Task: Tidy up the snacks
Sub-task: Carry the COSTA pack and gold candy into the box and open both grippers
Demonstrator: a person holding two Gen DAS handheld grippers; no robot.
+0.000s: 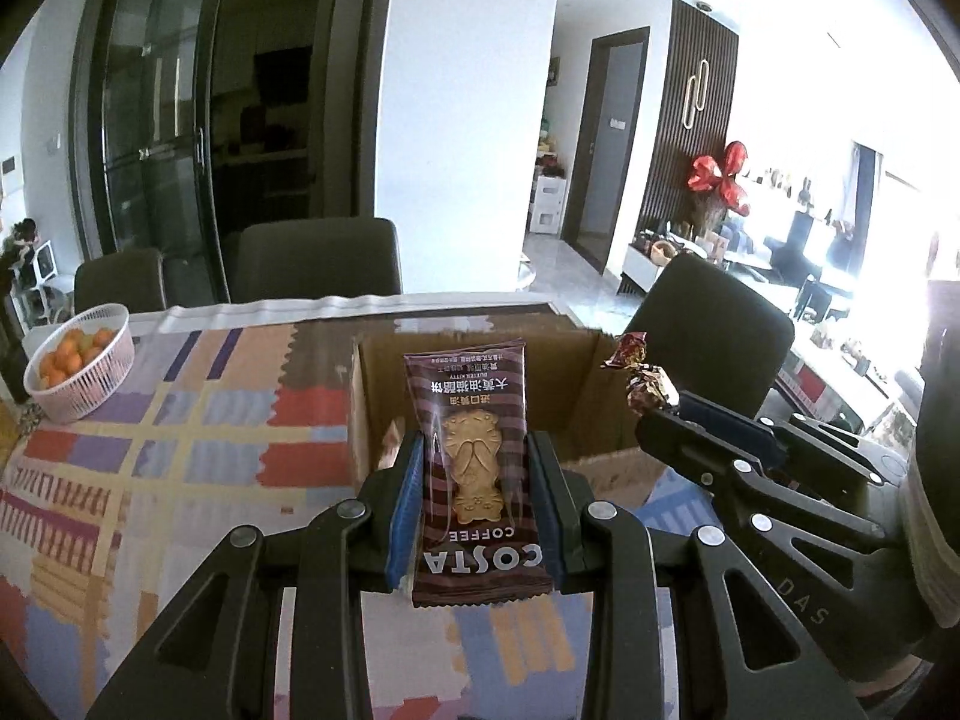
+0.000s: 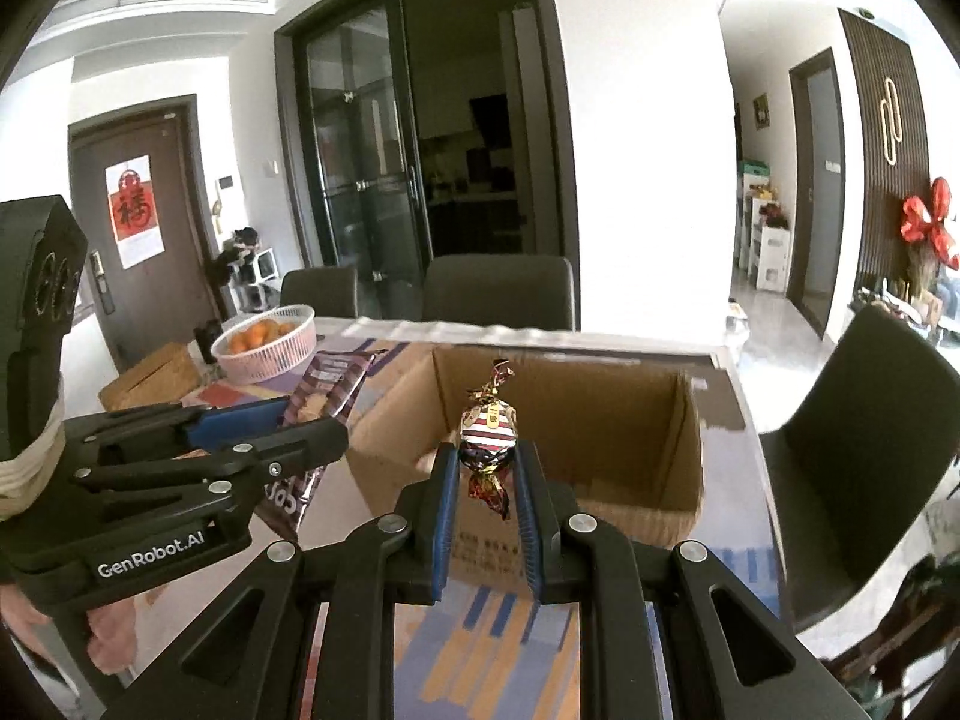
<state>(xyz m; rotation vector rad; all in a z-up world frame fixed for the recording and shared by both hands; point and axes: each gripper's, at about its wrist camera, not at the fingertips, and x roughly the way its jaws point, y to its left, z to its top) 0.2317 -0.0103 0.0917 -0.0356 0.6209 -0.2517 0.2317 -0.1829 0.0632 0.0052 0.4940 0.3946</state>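
Snack count: 2 seen, 1 biscuit packet (image 1: 477, 468), 1 wrapped candy (image 2: 489, 429).
Gripper count: 2, each carrying 1 snack.
Left gripper (image 1: 478, 450): clamped on biscuit packet, blue pads pressing both long edges of the lower half.
Right gripper (image 2: 487, 468): pinched tight on wrapped candy, pads at its lower twist, striped body sticking out beyond the tips.
Biscuit packet place: in the air, in front of and above the near wall of the cardboard box (image 1: 576, 372), not inside.
Biscuit packet axis: long axis along the fingers, pointing away toward the box; print upside down in left view, COSTA end nearest camera.
Wrapped candy place: in the air over the near edge of the box opening, right of the packet.
Wrapped candy axis: twist-to-twist line along the fingers, 1 twist far and up, 1 near and down.
Boxes: 1, brown, flaps open, inside mostly hidden, on patterned tablecloth (image 1: 180, 438).
Baskets: 1 pink basket (image 1: 90, 372) with orange fruit, far left on table, well apart from box.
Chairs: 3 dark, 2 at far side, 1 at right.
Hand: part of 1 visible under left gripper handle (image 2: 105, 636).
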